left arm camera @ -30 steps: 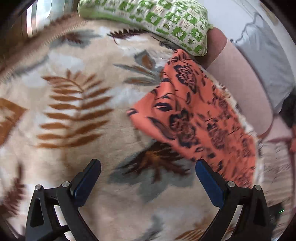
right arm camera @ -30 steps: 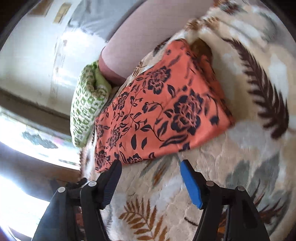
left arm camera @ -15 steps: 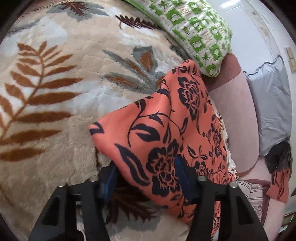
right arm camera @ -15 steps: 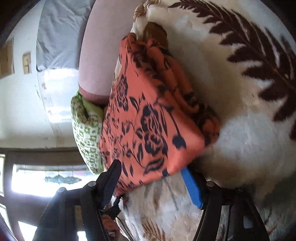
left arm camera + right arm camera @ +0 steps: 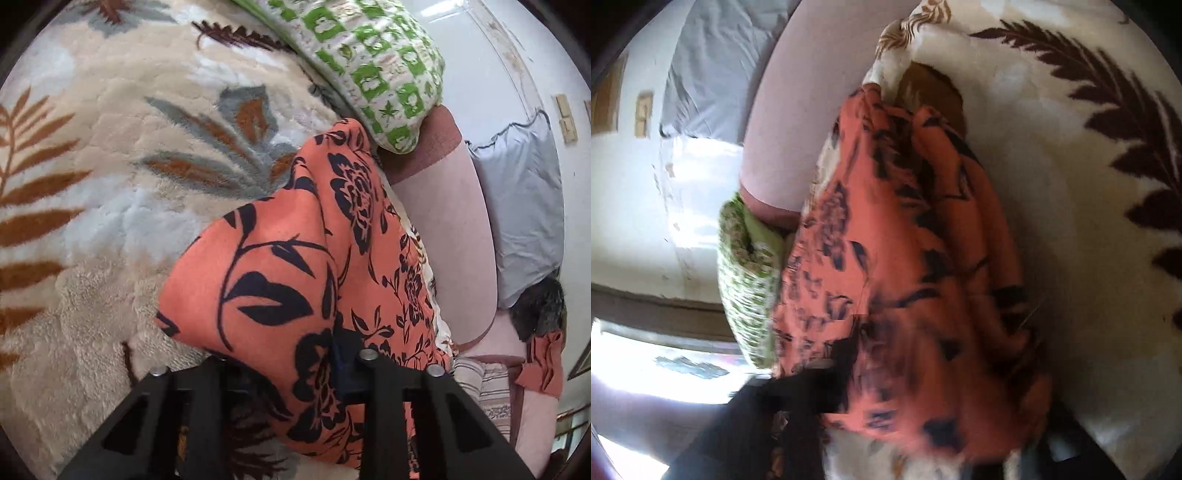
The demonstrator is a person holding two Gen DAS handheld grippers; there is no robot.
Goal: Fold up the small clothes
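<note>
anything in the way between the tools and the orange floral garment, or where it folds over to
Nothing visible. The left tool is already shut on a corner of the orange floral garment, and the right tool has it draped over its fingers, though that view is blurred. The leaf-print blanket beside the garment shows bare; the green pillow lies off at its far end.

We see a plush cream blanket (image 5: 110, 155) printed with brown fern fronds and grey-blue leaves, covering the bed as far as its far edge. At that edge lies a green-and-white patterned pillow (image 5: 373, 59); we find it again, blurred, in the right wrist view (image 5: 746, 280). Just beside the pillow runs a pink padded headboard (image 5: 447, 221) with a darker maroon end, and a grey pillow (image 5: 524, 206) leans behind it against the white wall (image 5: 480, 40). A striped cloth (image 5: 480, 384) sits near the headboard's lower end, and a bright window (image 5: 665, 365) glares low on the left.
</note>
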